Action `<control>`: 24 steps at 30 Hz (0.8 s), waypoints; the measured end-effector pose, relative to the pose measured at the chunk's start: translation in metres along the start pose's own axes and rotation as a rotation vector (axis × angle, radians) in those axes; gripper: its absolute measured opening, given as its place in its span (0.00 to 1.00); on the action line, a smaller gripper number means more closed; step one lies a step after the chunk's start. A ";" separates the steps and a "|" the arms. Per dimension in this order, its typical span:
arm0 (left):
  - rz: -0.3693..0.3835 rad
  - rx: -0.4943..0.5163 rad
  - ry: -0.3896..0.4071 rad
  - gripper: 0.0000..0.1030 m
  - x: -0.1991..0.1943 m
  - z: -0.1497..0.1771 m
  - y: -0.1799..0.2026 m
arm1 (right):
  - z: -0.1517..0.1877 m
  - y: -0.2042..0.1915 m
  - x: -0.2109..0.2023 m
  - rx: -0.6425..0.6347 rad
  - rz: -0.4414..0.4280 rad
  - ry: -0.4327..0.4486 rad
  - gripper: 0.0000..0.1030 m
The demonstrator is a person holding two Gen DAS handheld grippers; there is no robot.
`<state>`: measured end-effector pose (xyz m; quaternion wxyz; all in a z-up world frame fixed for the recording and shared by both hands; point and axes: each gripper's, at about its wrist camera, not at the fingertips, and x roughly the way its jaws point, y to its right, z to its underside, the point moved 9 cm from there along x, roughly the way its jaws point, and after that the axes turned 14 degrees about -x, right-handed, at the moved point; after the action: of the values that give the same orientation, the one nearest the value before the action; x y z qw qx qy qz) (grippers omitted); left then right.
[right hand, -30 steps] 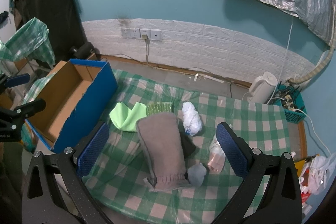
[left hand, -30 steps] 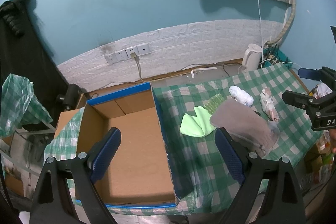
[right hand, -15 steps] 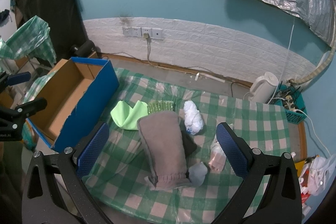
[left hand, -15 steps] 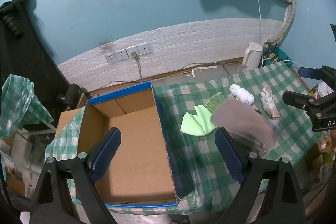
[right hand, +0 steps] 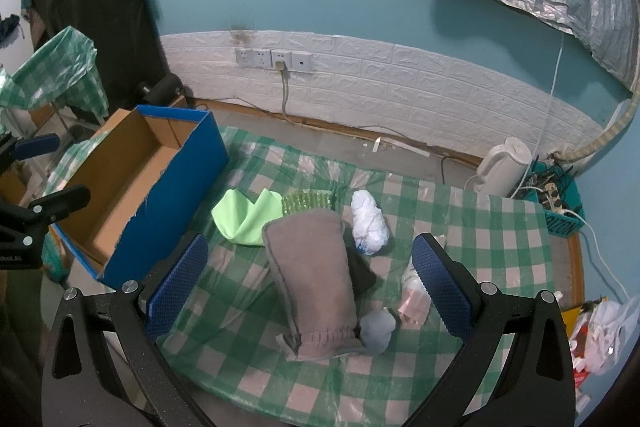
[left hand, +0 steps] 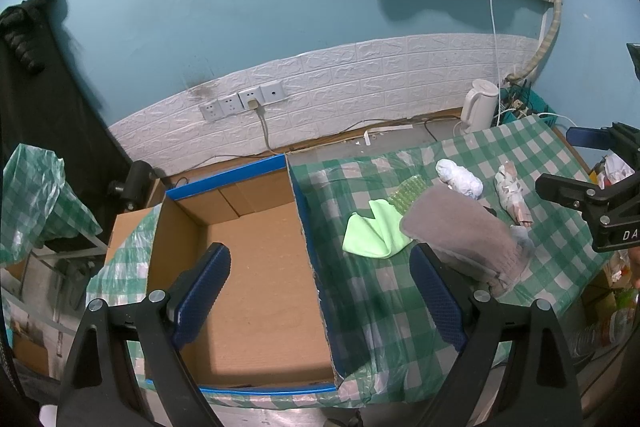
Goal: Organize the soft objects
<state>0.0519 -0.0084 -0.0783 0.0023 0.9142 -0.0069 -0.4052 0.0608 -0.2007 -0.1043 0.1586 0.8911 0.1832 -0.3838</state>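
1. The worktop (right hand: 500, 227) carries a green checked cover; one only, and all the soft things lie on it.
2. One cardboard box (left hand: 256, 267) with blue outer walls stands at the left edge of the worktop, open on top, and I see nothing inside. I judge it is the place where the soft things should go.
3. One grey knitted cloth (right hand: 316, 279) is the biggest soft thing. Its long axis runs from near to far in the right wrist view, almost along the fingers of the right hand-held gripper (right hand: 308, 279), and it lies between them, lower down. So the right one is nearer, and the box is to its left.
4. The right hand-held gripper is wide open and holds nothing.
5. The left hand-held gripper (left hand: 320, 291) is also wide open and holds nothing. It hangs over the box wall, with the cloth pile ahead to its right.
6. One light green cloth (right hand: 244, 219) lies between the box and the grey cloth, touching the grey one.
7. One white bundle (right hand: 370, 221) lies just beside the far end of the grey cloth.
8. One green bumpy piece (right hand: 306, 201), one pinkish packet (right hand: 414, 301) and one small grey-blue thing (right hand: 378, 331) lie around the grey cloth.
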 end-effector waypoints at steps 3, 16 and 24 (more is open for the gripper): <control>0.000 0.000 -0.001 0.90 0.000 0.000 0.000 | 0.000 0.000 0.000 0.000 -0.001 -0.001 0.98; -0.003 0.001 -0.003 0.90 0.000 0.002 0.000 | 0.003 -0.006 0.002 -0.007 0.000 -0.003 0.98; -0.001 0.006 -0.005 0.90 0.000 0.003 0.000 | 0.008 -0.007 0.002 -0.005 0.001 -0.009 0.98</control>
<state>0.0493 -0.0088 -0.0804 -0.0007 0.9131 -0.0075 -0.4076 0.0542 -0.1975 -0.1117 0.1619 0.8890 0.1830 -0.3871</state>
